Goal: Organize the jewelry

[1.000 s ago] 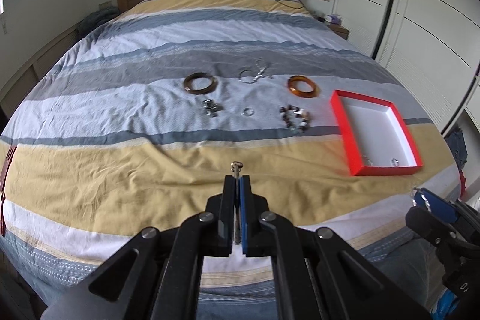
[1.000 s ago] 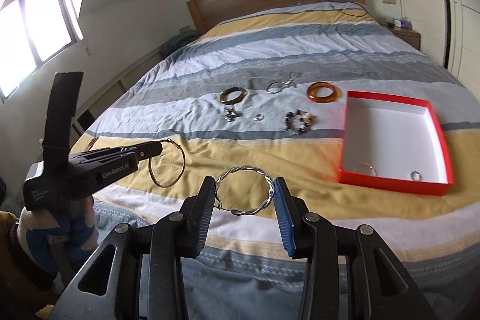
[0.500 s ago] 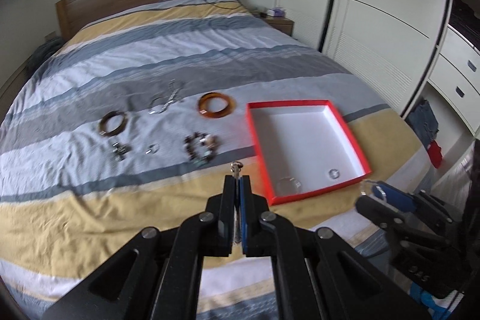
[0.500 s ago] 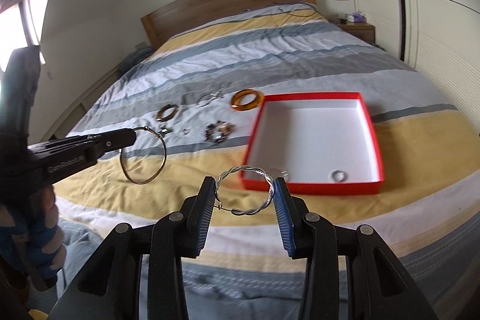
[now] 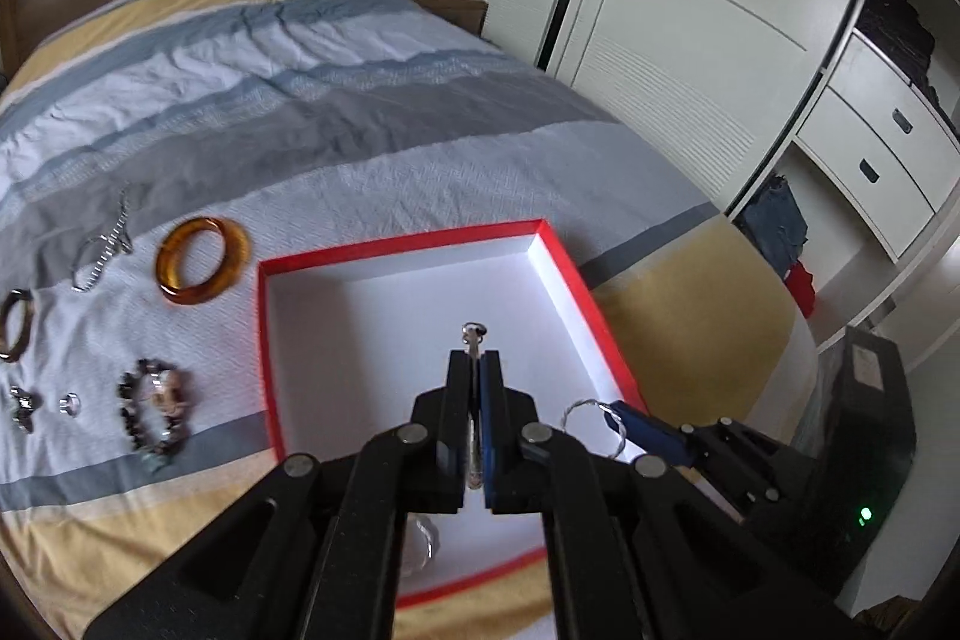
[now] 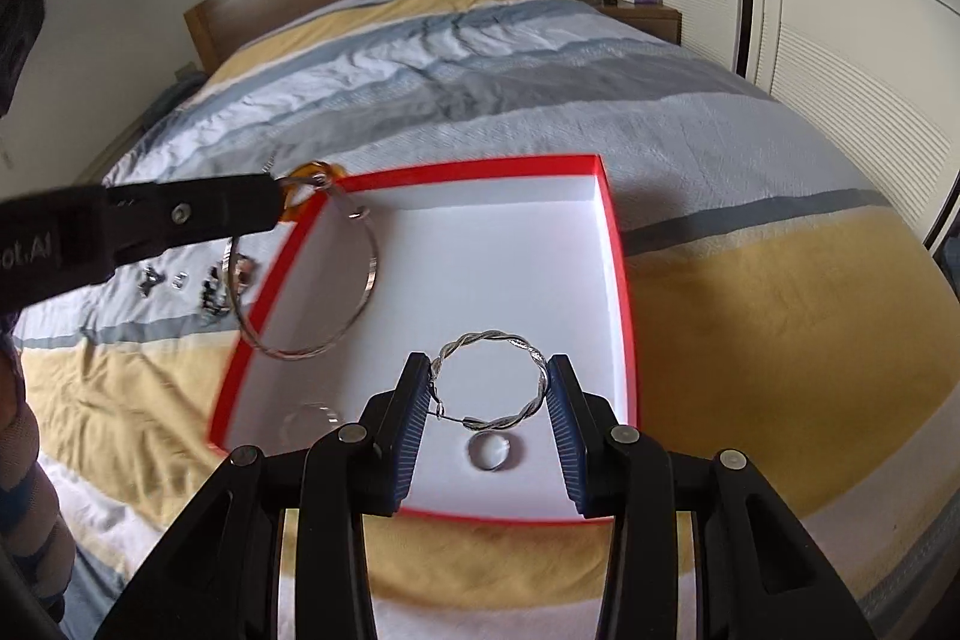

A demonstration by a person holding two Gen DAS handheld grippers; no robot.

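Red-rimmed and white inside, the box (image 6: 618, 244) sits on the striped bedspread (image 6: 780, 316) and both of your grippers hang over it, which reads as a double drop-off. Your right gripper (image 6: 487, 400) has its jaws pressing on the two sides of a twisted silver bangle (image 6: 498, 340), held flat across the opening so it can fall straight to the box floor beside the small ring (image 6: 491, 451) already lying there; a clear, faint ring (image 6: 309, 415) lies near the box's near-left corner. Your left gripper (image 5: 474, 358) has its jaws pressed together on the clasp of a thin silver hoop (image 6: 336, 328); the right wrist view shows the hoop dangling from the tips, its lower arc partly over the left wall of the box. Judgement: shift the left gripper further over the box before letting go, or the hoop may catch the rim and tip onto the bed. Not yet sorted, left of the box on the bedspread: amber bangle (image 5: 201, 259), silver chain (image 5: 105, 244), beaded bracelet (image 5: 153, 412), a darker bangle (image 5: 15, 322), a small ring (image 5: 69, 403) and a small dark piece (image 5: 24, 406)
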